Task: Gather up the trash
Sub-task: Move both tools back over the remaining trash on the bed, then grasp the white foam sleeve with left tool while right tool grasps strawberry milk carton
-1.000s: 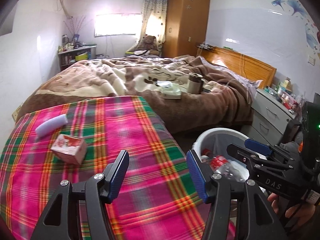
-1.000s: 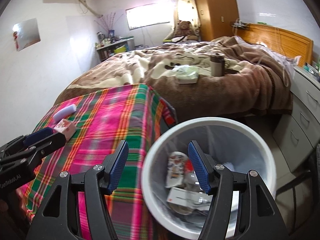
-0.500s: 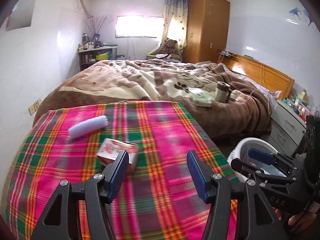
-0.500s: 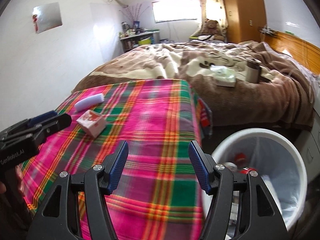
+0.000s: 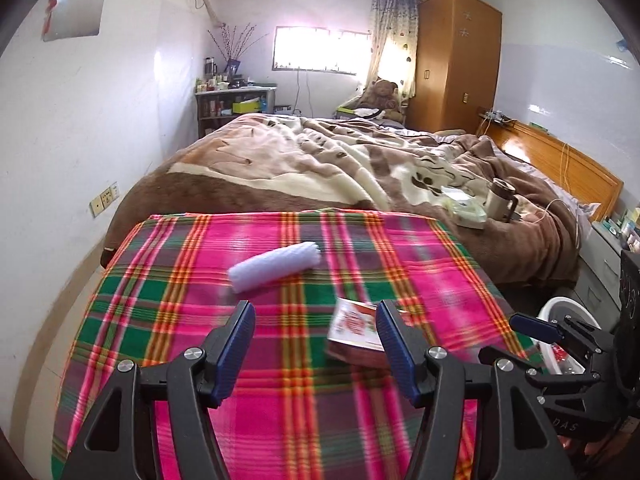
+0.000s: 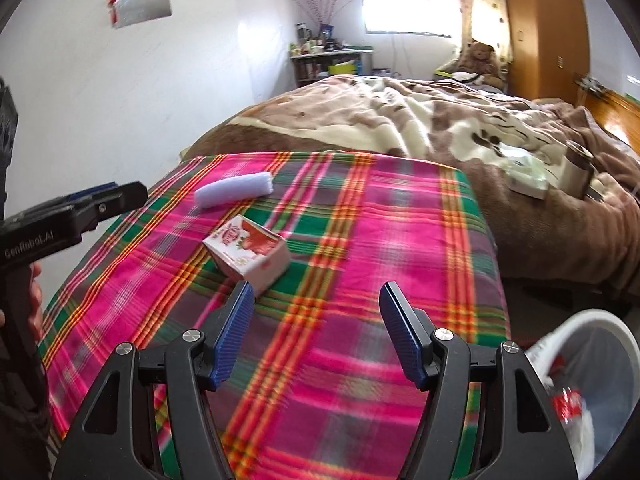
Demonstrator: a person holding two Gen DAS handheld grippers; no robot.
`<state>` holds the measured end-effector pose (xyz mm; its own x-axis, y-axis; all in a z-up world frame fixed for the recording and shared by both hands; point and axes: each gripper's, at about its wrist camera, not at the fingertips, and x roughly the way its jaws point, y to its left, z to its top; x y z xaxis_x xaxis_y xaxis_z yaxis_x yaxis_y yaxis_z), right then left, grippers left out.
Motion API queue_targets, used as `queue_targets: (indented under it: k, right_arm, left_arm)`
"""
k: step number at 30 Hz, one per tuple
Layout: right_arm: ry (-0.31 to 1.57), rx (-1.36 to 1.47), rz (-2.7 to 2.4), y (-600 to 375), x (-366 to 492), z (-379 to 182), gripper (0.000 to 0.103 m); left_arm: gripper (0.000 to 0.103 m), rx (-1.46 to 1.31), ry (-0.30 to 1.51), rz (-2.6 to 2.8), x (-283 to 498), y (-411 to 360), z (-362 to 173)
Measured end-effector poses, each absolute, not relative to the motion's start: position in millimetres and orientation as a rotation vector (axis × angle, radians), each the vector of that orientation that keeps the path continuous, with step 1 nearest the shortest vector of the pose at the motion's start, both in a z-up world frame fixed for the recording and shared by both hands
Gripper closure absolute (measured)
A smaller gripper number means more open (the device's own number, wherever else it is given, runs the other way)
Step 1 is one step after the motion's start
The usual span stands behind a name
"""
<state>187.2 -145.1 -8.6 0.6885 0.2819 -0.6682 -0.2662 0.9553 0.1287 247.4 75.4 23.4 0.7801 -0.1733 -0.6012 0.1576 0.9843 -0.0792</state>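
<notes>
A small red and white carton [image 5: 354,328] lies on the pink plaid cloth [image 5: 200,320], just ahead of my left gripper's [image 5: 316,344] right finger. A white rolled wad [image 5: 276,266] lies beyond it. The left jaws are opening with nothing between them. In the right wrist view the carton [image 6: 248,252] sits ahead and left of my right gripper [image 6: 316,328], whose jaws are also opening, empty. The roll [image 6: 234,190] lies farther back. The white bin [image 6: 592,318], with a clear liner and trash inside, stands at the lower right. Each gripper shows in the other's view: right gripper [image 5: 536,328], left gripper [image 6: 100,204].
A bed with a brown and cream blanket [image 5: 340,160] runs behind the plaid surface, with a mug [image 5: 500,200] and a tissue pack [image 5: 468,216] on it. A white wall [image 5: 80,140] closes the left side. A grey drawer unit [image 5: 604,264] stands at the far right.
Both views have swung left, from the bin to the plaid cloth. The bin has slid to the right edge. The carton and roll now sit near the fingers.
</notes>
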Motion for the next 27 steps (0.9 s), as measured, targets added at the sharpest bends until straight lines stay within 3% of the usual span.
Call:
queue_targets:
  k: [3,7,25,27]
  right_arm:
    - [0.762,0.007,0.34,-132.1,198.0,-11.2,0.035]
    - [0.766,-0.015,0.395,-115.2,210.9,-15.2,0.026]
    - [0.892,-0.174,0.472,-80.8,261.9,-43.2,0.025]
    - [0.902,-0.133,0.452,-90.0,263.4,-43.9,0.033]
  left_arm:
    - [0.041,-0.025,0.666,-0.176,259.8,86.8,19.3]
    - [0.041,-0.028,0.696,-0.18,279.7,99.2,8.8]
    - [0.041,0.044,0.818,-0.265,370.8,103.1,-28.9]
    - [0.041,0.047,0.824,-0.285,379.6,100.2,-33.3]
